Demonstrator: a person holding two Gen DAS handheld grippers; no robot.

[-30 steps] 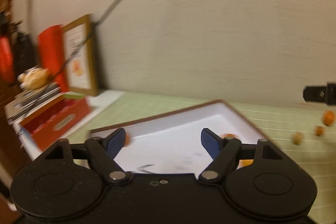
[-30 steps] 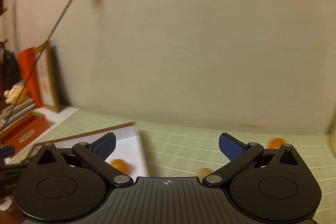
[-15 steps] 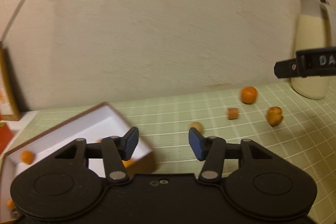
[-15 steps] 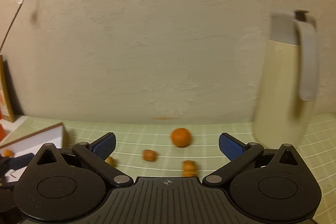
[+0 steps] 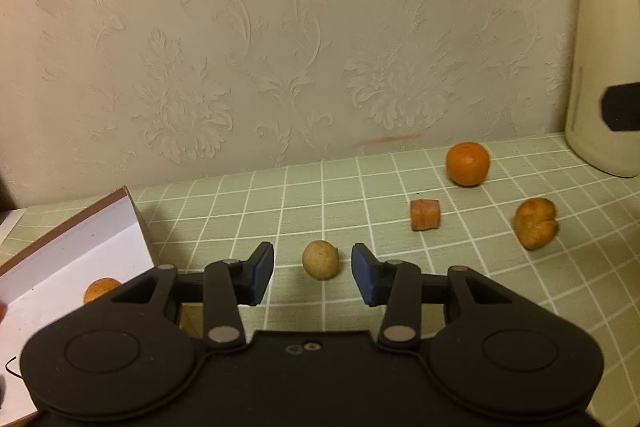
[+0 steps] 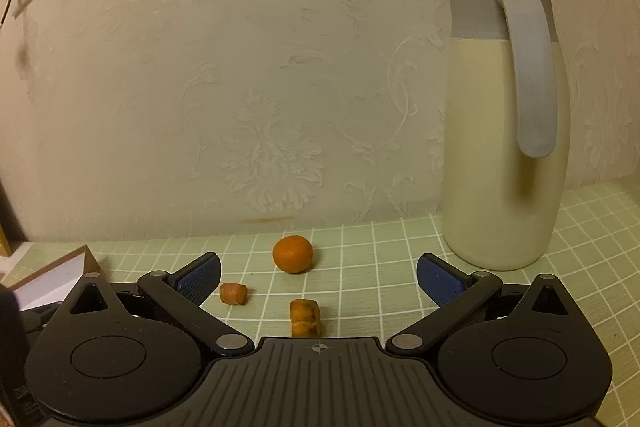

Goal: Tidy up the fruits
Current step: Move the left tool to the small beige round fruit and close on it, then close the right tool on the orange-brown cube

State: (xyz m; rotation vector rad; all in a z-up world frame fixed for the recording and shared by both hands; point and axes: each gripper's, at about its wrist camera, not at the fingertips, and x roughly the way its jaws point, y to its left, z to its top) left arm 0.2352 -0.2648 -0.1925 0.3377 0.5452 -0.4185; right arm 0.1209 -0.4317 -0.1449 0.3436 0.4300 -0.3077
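Left wrist view puts the left gripper (image 5: 313, 277) low over the green checked table (image 5: 248, 211), jaws closing around a small round tan fruit (image 5: 320, 260) that lies between the pads, untouched as yet; this looks like the pick-up step, and the next move calls for a gentle squeeze, then a carry to the white cardboard box (image 5: 72, 259) at left, where one orange fruit (image 5: 101, 289) lies; the right gripper (image 6: 318, 275) stands wide and empty; no writing can be read.

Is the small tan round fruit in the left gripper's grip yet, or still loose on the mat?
Loose. The tan fruit sits on the checked mat between the closing left gripper pads, gaps showing both sides.
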